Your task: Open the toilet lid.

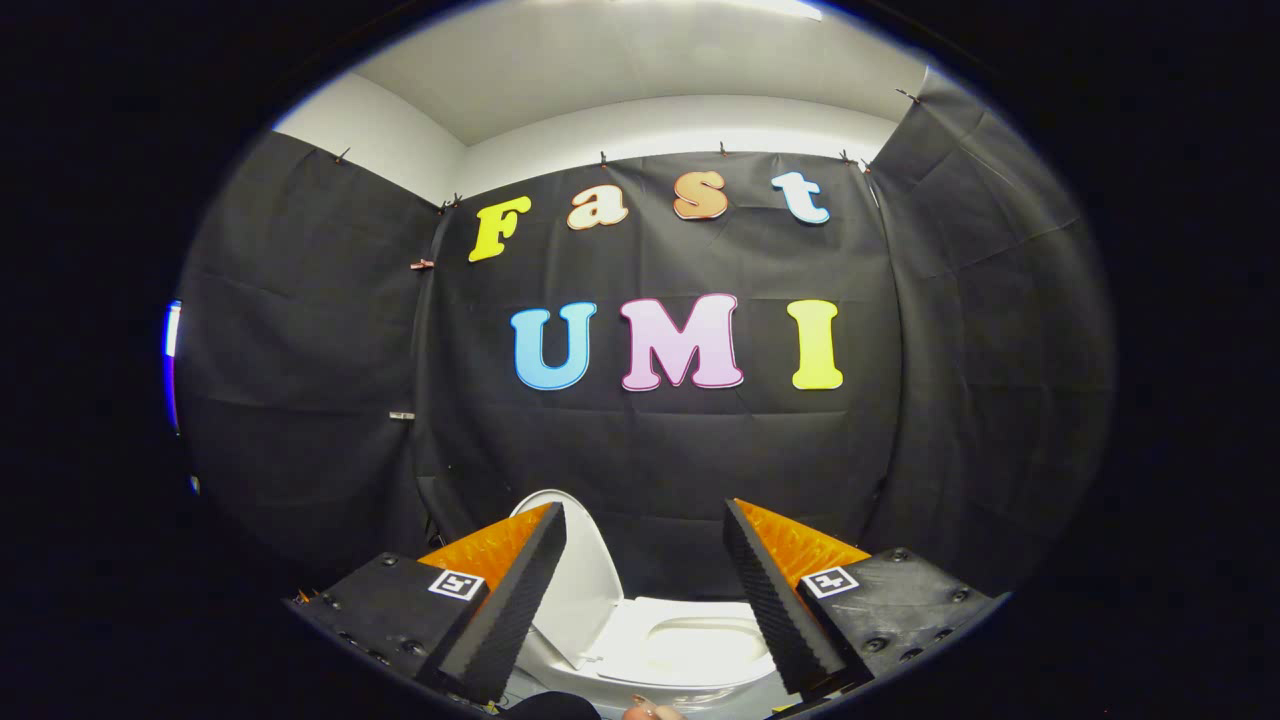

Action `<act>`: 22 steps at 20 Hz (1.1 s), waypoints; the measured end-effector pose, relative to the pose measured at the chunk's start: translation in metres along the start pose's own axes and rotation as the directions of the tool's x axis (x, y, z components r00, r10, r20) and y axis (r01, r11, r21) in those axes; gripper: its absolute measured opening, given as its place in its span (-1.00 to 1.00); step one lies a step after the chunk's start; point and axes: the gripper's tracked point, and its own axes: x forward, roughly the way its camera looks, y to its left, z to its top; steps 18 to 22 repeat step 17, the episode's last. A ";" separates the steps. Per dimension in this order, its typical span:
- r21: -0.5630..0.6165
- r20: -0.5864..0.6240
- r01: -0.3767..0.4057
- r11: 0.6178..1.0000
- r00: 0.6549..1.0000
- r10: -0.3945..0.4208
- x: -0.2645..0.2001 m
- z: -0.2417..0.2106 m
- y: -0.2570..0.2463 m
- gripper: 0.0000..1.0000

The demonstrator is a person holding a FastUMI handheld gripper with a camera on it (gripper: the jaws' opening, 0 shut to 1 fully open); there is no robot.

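Two fingers spread wide | tongs (645, 520) hold nothing | toilet lid (585, 590) raised, beyond left finger

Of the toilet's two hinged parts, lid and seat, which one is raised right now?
The lid is raised, standing upright behind the left finger. The seat lies flat on the bowl, beyond the open gripper, which holds nothing.

We've got the gripper (645, 515) with its fingers spread wide apart, nothing between the pads. Past them sits the white glossy toilet (690, 650), its white oval plastic lid (590, 590) already up, standing tilted toward the left finger. The seat ring lies flat, bowl visible, black cloth wall (650, 450) behind.
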 end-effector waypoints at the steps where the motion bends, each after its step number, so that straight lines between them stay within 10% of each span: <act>1: -0.002 0.002 0.003 1.000 1.000 -0.003 -0.001 0.000 -0.001 0.98; 22: -0.023 0.028 0.010 1.000 1.000 -0.009 -0.006 0.008 0.000 0.98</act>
